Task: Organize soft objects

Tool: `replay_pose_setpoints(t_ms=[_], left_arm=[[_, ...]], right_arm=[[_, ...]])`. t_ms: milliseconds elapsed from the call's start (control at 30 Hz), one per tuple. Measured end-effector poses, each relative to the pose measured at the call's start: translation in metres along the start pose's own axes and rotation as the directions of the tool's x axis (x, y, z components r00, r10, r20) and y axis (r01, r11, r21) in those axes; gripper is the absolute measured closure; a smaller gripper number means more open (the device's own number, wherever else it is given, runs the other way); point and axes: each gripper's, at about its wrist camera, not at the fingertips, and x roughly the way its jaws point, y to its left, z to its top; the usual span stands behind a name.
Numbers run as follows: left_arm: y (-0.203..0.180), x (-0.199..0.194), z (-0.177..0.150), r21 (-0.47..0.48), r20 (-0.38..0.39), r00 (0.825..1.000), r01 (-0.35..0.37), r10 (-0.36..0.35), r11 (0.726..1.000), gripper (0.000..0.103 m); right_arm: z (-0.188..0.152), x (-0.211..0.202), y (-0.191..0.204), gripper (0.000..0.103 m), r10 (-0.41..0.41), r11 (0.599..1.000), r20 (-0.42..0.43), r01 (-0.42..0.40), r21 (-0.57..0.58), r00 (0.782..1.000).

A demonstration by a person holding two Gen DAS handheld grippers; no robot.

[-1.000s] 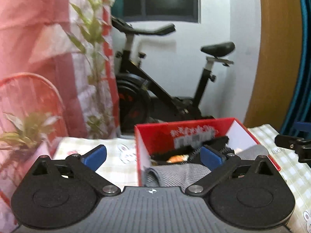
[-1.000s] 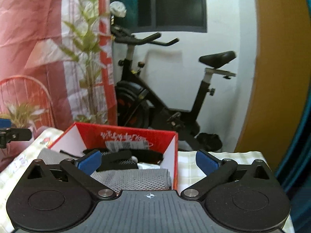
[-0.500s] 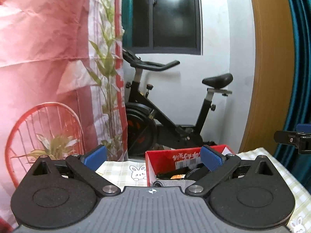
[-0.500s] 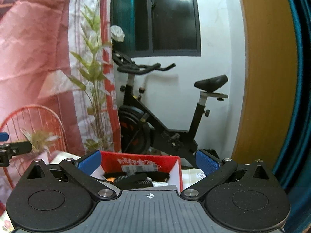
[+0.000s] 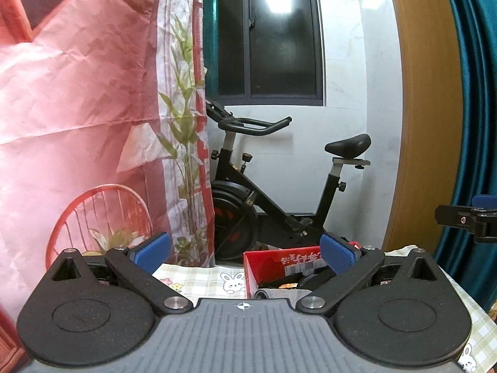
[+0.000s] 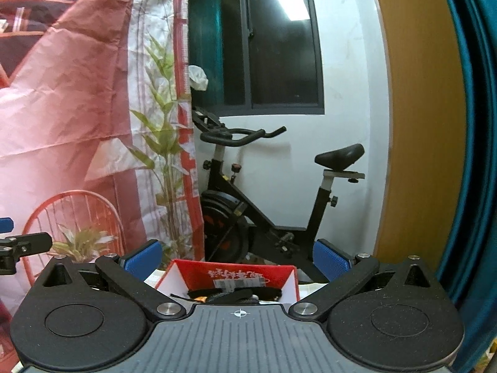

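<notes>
— Reporting both grippers first: how do the fingers stand?
— Left gripper (image 5: 244, 251): blue pads spread wide, nothing between them. Right gripper (image 6: 237, 258): likewise spread, empty. Each shows at the other view's edge, the right one at the right edge of the left wrist view.
— Location of the soft objects?
— Inside the red box (image 5: 281, 261), low in the frame, right of centre in the left wrist view; bottom centre in the right wrist view (image 6: 231, 275). A grey cloth (image 5: 279, 294) lies at its near edge, dark items (image 6: 236, 295) behind it; I cannot tell them apart.
— What does the box rest on?
— A checked tablecloth (image 5: 202, 276) printed with rabbits.
— Background?
— An exercise bike (image 5: 273, 192) at centre, below a dark window (image 5: 270, 37); a red-and-white printed backdrop (image 5: 77, 108) fills the left.
</notes>
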Motion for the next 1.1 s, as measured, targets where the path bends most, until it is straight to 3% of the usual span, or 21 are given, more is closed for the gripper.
replay_pose_setpoints(t_ms=[733,1100], left_arm=[[-0.003,-0.012,0.003,0.003,0.028,0.999,-0.032,0.032,0.999,0.000],[0.002,-0.011,0.004,0.001,0.021,1.000,-0.008,0.008,1.000,0.000]], right_arm=[[0.001,-0.003,-0.008,0.000,-0.015,1.000,-0.012,0.015,0.022,1.000],[0.000,-0.002,-0.008,0.000,-0.017,1.000,-0.016,0.018,0.014,1.000]])
